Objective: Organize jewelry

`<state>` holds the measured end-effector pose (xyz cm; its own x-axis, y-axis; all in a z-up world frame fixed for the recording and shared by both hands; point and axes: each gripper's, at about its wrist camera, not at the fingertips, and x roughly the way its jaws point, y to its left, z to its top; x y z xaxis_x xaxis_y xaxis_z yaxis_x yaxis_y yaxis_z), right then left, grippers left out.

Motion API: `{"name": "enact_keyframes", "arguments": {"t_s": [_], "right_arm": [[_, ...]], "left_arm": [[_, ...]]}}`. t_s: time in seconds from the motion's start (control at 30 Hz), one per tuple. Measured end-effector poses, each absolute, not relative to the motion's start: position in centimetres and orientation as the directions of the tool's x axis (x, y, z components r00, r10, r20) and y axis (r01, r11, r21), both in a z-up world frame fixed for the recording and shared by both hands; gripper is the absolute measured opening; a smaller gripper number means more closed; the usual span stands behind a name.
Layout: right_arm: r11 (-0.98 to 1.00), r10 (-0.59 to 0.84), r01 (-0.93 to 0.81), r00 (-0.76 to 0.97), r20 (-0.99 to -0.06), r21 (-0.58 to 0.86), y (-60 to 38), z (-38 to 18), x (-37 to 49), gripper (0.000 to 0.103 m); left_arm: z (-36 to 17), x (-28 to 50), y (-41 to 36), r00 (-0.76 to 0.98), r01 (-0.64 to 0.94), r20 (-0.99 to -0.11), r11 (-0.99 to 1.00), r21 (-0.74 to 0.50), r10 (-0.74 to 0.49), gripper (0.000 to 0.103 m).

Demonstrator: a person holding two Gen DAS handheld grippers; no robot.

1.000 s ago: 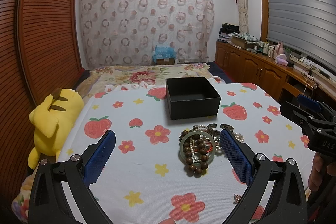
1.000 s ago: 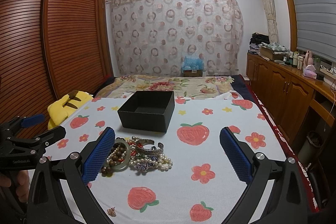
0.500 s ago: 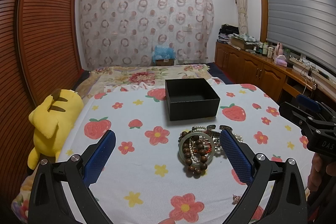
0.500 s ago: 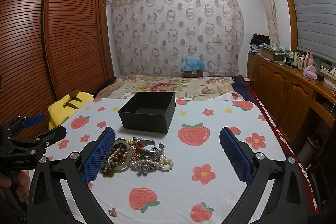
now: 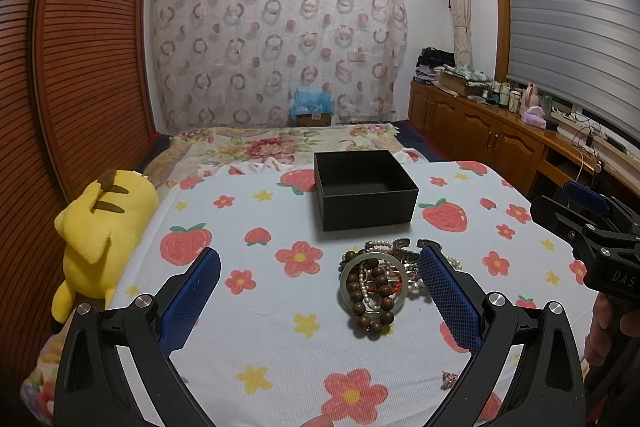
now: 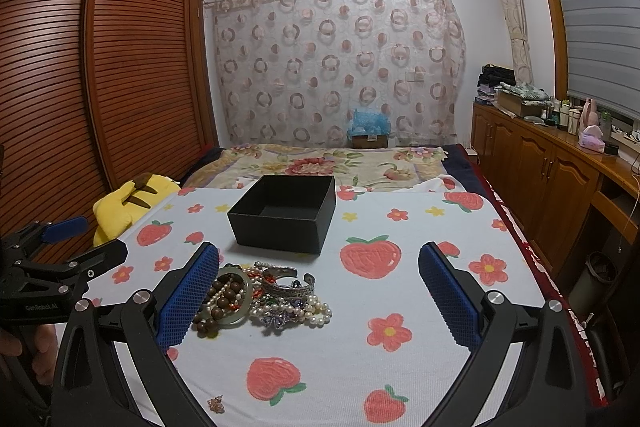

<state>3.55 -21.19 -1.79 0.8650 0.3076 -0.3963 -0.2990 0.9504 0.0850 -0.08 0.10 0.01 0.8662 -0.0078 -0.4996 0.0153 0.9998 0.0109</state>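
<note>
The jewelry pile (image 5: pixel 384 277) lies on the strawberry-and-flower printed cover (image 5: pixel 256 311) of the bed, just in front of the open black box (image 5: pixel 364 189). In the pile a pale green bangle (image 6: pixel 236 293) rings a string of dark wooden beads (image 5: pixel 370 301); beside it lie a silver cuff (image 6: pixel 290 285), a pearl strand (image 6: pixel 316 309) and red cord. A small loose trinket (image 6: pixel 216 404) sits on the cover well in front of the pile. The box holds nothing that can be seen. The left tongs (image 5: pixel 318 301) hover spread wide and empty, the pile just inside their right blue pad. The right tongs (image 6: pixel 318 301) are likewise spread and empty, the pile by their left pad. To the left of the box, at the cover's edge, lies a yellow plush toy (image 5: pixel 100 223).
</note>
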Motion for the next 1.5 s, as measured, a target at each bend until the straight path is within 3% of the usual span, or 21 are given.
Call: {"name": "enact_keyframes", "arguments": {"t_s": [0.6, 1.03, 1.23, 1.5], "right_arm": [[0.949, 0.313, -0.304, 0.861, -0.4, 0.088, -21.2, -1.8, 3.5, 0.101], [0.931, 0.357, -0.353, 0.825, -0.438, 0.093, -21.0, -3.3, 3.8, 0.101], [0.897, 0.415, -0.43, 0.747, -0.519, 0.098, -19.9, -5.8, 3.7, 0.087], [0.829, 0.489, -0.549, 0.618, -0.616, 0.107, -17.4, -9.1, 2.3, 0.062]], "left_arm": [[0.9, -0.2, -0.7, 0.862, 0.015, -0.506, 1.0, 0.009, -0.009, 0.096], [-2.2, 1.2, -0.6, 0.83, 0.031, -0.557, 0.999, -0.007, -0.03, 0.096], [-3.4, 0.7, 0.4, 0.804, 0.036, -0.594, 0.999, 0.0, -0.03, 0.096], [-5.6, 0.4, 1.4, 0.764, 0.03, -0.645, 1.0, 0.008, -0.018, 0.096]]}}
